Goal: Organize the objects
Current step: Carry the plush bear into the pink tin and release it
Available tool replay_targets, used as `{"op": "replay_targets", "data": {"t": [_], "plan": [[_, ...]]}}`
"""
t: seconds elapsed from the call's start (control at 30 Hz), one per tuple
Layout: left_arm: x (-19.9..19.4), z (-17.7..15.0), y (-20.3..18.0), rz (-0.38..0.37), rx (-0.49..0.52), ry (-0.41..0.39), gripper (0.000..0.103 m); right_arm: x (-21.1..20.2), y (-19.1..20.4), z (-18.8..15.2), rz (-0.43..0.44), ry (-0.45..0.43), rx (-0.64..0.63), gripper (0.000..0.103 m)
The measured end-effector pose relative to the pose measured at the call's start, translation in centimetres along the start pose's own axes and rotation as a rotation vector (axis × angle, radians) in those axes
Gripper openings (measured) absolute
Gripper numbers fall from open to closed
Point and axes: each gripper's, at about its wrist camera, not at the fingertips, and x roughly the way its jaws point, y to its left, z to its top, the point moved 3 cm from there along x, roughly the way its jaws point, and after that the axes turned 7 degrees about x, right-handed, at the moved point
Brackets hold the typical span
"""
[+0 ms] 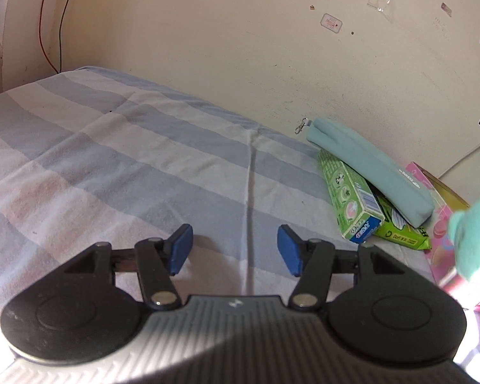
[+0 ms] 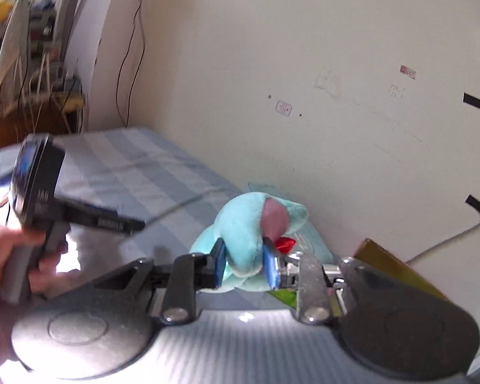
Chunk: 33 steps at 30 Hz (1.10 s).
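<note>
Right fingers [image 2: 273,267] round plush toy [image 2: 249,224]

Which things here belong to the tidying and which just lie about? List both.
Job:
- teal plush toy, clamped in the right gripper
- teal pouch
- green box
- green packet
- pink box
- left gripper, open

Lying about:
- striped bedsheet
- wall cables
</note>
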Motion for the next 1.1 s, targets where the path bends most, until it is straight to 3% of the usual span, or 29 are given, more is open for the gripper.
{"op": "replay_targets", "data": {"t": [0.1, 0.23, 0.3, 0.37, 0.43, 0.5, 0.67, 0.8, 0.9, 0.97, 1.1], "plan": [[0.0, -0.2, -0.1, 0.002, 0.011, -0.002, 0.06, -0.2, 1.8, -1.6, -0.018, 0.079, -0.129, 0.024], [0.2, -0.3, -0.2, 0.012, 0.034, -0.009, 0.06, 2.3, 6.2, -3.6, 0.036, 0.128, -0.228, 0.026], [0.3, -0.4, -0.4, 0.02, 0.048, -0.012, 0.061, 3.7, 8.5, -4.0, 0.057, 0.091, -0.257, 0.041], [0.3, -0.4, -0.4, 0.025, 0.053, -0.014, 0.061, 4.4, 10.4, -4.0, 0.092, 0.063, -0.263, 0.045], [0.3, -0.4, -0.3, 0.032, 0.048, -0.016, 0.061, 4.4, 11.1, -3.8, 0.153, 0.04, -0.214, 0.047], [0.3, -0.4, -0.1, 0.027, 0.034, -0.017, 0.061, 3.9, 10.7, -3.8, 0.187, 0.005, -0.148, 0.056], [-0.2, -0.2, 1.6, 0.005, -0.065, -0.004, 0.061, 2.0, 7.0, -4.7, 0.219, -0.032, 0.061, 0.056], [-2.1, 0.0, 3.1, -0.092, -0.167, -0.005, 0.061, 1.7, 3.4, -6.5, 0.236, -0.024, 0.249, 0.057], [-3.6, 0.3, 2.0, -0.2, -0.13, -0.001, 0.062, 3.1, 2.1, -7.3, 0.277, 0.004, 0.353, 0.057], [-4.4, 0.4, 0.7, -0.27, -0.088, 0.004, 0.077, 4.4, 2.5, -7.7, 0.302, 0.031, 0.387, 0.057], [-5.2, -0.2, -1.7, -0.336, 0.005, 0.008, 0.083, 6.3, 4.0, -7.8, 0.369, 0.067, 0.424, 0.06]]}}
